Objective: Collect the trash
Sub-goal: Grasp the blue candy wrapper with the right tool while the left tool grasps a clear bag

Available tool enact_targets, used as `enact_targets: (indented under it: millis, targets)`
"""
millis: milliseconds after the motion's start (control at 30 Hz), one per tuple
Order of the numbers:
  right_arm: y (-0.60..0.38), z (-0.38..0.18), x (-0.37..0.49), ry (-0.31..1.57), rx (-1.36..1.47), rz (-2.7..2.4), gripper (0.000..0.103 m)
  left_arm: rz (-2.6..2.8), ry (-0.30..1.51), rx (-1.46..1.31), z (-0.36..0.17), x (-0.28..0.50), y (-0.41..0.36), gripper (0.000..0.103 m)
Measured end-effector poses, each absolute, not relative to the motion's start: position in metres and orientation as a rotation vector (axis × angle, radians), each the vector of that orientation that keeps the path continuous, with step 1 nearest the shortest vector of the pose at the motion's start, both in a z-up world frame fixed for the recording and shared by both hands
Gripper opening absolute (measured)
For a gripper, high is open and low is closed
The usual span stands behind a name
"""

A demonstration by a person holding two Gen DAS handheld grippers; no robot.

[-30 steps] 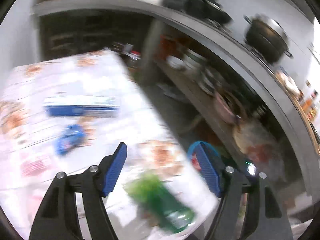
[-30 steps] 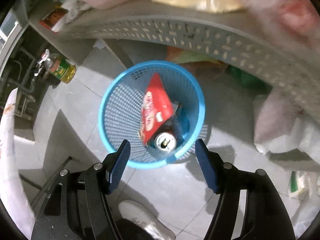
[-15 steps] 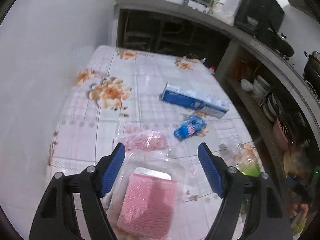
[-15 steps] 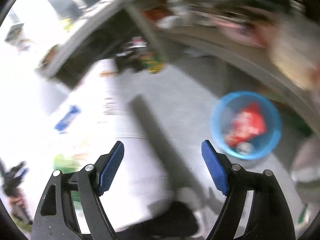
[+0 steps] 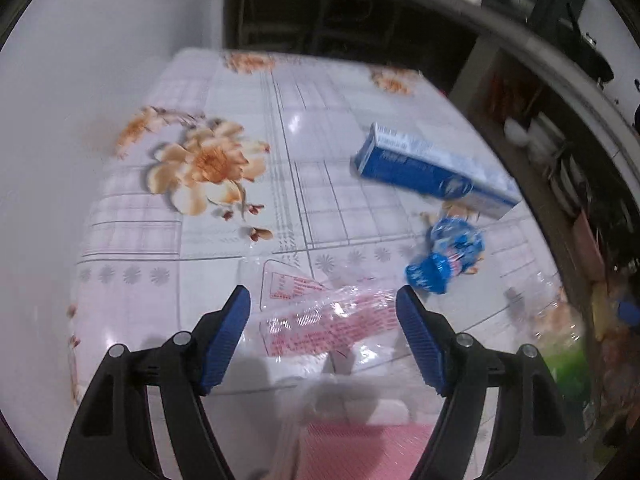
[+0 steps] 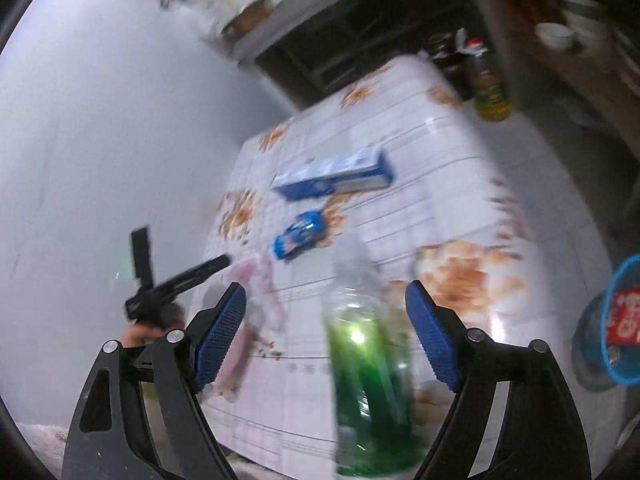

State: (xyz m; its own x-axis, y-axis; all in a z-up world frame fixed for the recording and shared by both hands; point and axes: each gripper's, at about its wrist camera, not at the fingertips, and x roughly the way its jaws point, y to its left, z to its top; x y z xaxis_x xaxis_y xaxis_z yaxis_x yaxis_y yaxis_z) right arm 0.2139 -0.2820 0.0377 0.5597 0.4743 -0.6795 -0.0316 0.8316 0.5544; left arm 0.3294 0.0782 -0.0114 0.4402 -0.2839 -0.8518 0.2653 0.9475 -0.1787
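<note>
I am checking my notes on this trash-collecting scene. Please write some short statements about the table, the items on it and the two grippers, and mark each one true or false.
1. A long blue and white box lies on the flowered tablecloth. True.
2. The left gripper is shut on the blue wrapper. False: its jaws stand open above a clear wrapper with red print, and the blue wrapper lies apart, to the right.
3. The plastic bottle between the right gripper fingers has a green label. True; the jaws are opening and do not press it.
4. The blue basket stands on the table. False: it stands on the floor beside the table.
</note>
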Motion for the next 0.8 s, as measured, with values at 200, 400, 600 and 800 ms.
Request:
enact_targets:
  millis: [200,400,600,800]
  targets:
    - [-0.229,0.032,0.275,1.100,0.493,0.363,0.084,-0.408,1.128,-0.034,-0.033,0.339,0.079,0.073]
    - [-0.182,-0.001,0.339,1.239,0.417,0.307,0.084,-0.407,1.133,-0.081,-0.036,0.348,0.086,0.062]
    - [-0.163,-0.043,0.373,1.337,0.392,0.203,0.077,-0.394,1.105,-0.038,-0.037,0.350,0.086,0.043]
    - [-0.151,-0.059,0.383,1.338,0.352,0.157,0.066,-0.382,1.079,-0.002,-0.038,0.350,0.083,0.030]
